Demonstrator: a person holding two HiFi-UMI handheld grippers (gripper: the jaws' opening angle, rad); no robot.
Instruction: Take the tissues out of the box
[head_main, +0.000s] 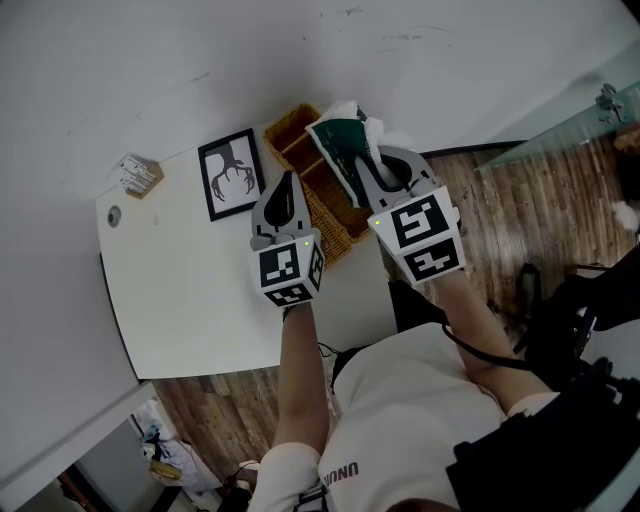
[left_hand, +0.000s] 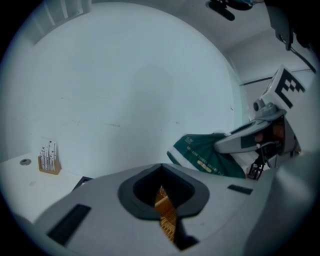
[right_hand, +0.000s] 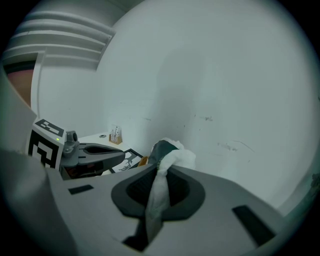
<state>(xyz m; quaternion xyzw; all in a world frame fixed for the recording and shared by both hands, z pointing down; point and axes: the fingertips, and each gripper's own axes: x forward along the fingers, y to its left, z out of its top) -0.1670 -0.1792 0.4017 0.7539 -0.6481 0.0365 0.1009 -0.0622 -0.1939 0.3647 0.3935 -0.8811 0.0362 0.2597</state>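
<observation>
A green tissue pack hangs tilted in the air above the brown wicker basket at the table's far edge. A white tissue runs from the pack back between my right gripper's jaws. My right gripper is shut on that tissue, and more white tissue shows round the pack's top. My left gripper sits at the basket's left wall, and a strip of wicker is pinched between its shut jaws. In the left gripper view the pack is at the right, under the right gripper.
A black-framed picture lies on the white table left of the basket. A small wooden holder stands near the far left corner, beside a round hole. A white wall rises right behind the table. Wood floor lies to the right.
</observation>
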